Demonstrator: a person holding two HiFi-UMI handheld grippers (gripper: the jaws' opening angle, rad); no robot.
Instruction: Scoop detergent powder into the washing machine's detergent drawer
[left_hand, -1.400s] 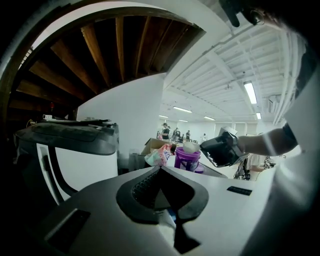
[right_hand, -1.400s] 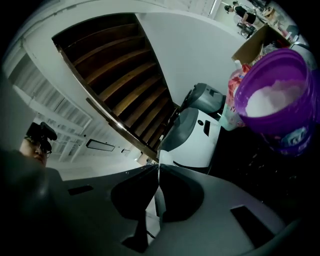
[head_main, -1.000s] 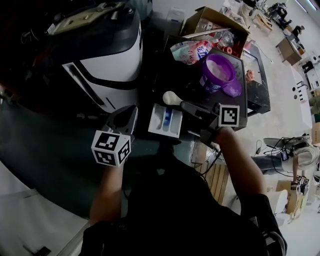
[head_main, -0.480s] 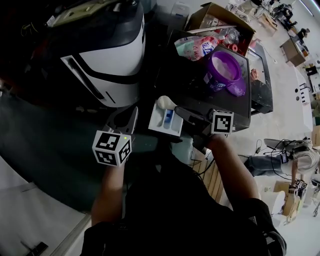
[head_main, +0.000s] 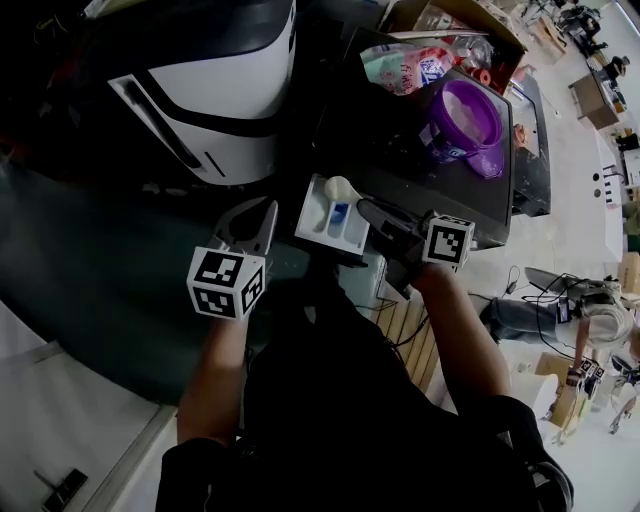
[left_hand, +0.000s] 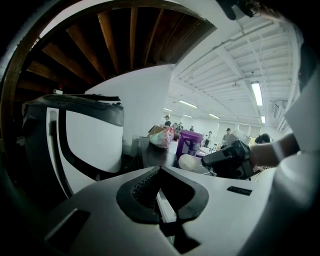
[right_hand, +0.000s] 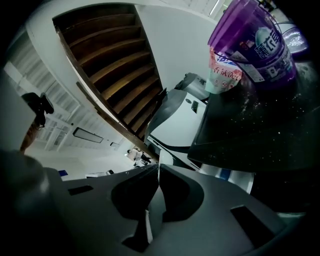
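Holding a gripper in each hand, I look steeply down past my dark sleeves. My left gripper (left_hand: 159, 171) is nearest, on the left. Its two jaws are pressed together with nothing between them, and it hangs just short of the near left corner of the detergent drawer (head_main: 318, 228) without touching it. My right gripper (right_hand: 157, 167) reaches in from the right, its jaws closed tight on the handle of the white scoop (head_main: 340, 189).

The drawer is a white tray standing open between the two grippers, with a small blue part (head_main: 338, 213) in its middle compartment. The scoop's rounded bowl sits over the drawer's far right corner. I cannot tell whether it touches the tray or how much powder it carries.

Beyond the drawer on the left stands the washing machine (head_main: 225, 95), with a white body, a black stripe and a dark top. Right of it a dark table (head_main: 400, 160) carries the purple detergent tub (head_main: 466, 118), open at the top and well apart from the scoop. In the right gripper view the tabletop in front of the tub is dotted with fine white specks. Behind the tub lies a pink and white pouch (head_main: 405, 65), and farthest back stands an open cardboard box (head_main: 445, 15).
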